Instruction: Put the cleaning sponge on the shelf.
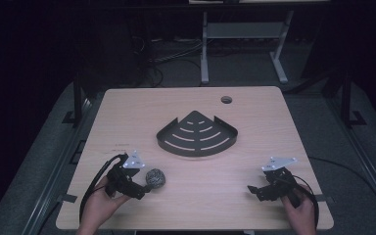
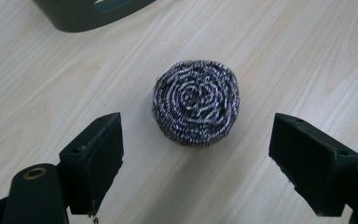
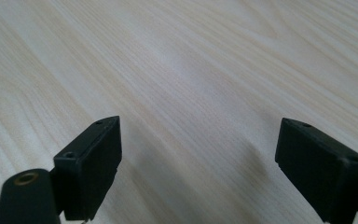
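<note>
1. Left gripper (image 2: 196, 163): black, 2 jaws spread wide, nothing pinched. Held in left hand (image 1: 100, 203) at near-left part of table; cable looping back toward table edge; grey three-cornered plate on top.
2. Steel wool scourer (image 2: 196, 102): round, coiled metallic strands, grey-silver. Lying on table top just ahead of left gripper's jaws, centred on the gap between them, touching neither. In high view (image 1: 156, 178), just to the right of left gripper, nearer the person than the rack.
3. Right gripper (image 3: 198, 168): black, 2 jaws spread wide, nothing between them but bare wood. Held in right hand (image 1: 301, 210) at near-right part of table (image 1: 254, 117); well apart from scourer.
4. Corner rack (image 1: 197, 134): dark metal, fan-shaped, curved slots in base, low rim. Lying flat at centre of table, apart from scourer and both grippers. Edge visible at top of left gripper view (image 2: 88, 14).
5. Table: light wood grain, round cable hole (image 1: 226, 100) near far edge.
</note>
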`<state>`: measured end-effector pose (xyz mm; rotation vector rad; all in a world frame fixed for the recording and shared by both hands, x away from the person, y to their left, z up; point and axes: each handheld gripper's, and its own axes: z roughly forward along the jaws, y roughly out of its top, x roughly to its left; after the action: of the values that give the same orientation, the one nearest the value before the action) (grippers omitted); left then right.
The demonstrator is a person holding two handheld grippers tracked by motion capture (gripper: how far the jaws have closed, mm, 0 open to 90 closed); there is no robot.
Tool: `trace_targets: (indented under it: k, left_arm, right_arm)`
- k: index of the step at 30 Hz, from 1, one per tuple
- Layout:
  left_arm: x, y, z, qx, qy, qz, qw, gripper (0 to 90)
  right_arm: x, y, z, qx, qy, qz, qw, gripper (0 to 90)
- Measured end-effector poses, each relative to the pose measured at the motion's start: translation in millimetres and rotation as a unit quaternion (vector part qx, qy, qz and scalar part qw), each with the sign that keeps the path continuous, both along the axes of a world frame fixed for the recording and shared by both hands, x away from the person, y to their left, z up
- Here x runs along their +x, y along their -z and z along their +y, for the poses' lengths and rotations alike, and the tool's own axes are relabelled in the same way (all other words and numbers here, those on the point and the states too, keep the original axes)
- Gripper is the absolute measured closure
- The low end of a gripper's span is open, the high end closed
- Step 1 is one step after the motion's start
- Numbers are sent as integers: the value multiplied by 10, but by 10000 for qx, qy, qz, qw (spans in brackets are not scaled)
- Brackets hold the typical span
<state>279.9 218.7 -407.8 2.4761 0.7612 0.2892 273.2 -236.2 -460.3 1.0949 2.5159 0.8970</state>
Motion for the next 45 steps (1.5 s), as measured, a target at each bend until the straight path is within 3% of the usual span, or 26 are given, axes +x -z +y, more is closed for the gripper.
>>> trace_targets:
  k: [6,26,39,45]
  left_arm:
    - [61,48,-58,-27,2,51,10000,170]
    - [236,198,-186,187,76,339,9992,193]
    - [279,269,-253,291,91,454,9985,212]
    - [310,302,-264,331,96,600,9976,231]
  right_arm:
    - [-10,-6,1,33,-4,-3,10000,140]
    - [-15,-5,11,10,-19,22,10000,140]
    - [-18,-5,12,7,-21,30,10000,140]
    - [-21,-8,12,6,-25,13,10000,141]
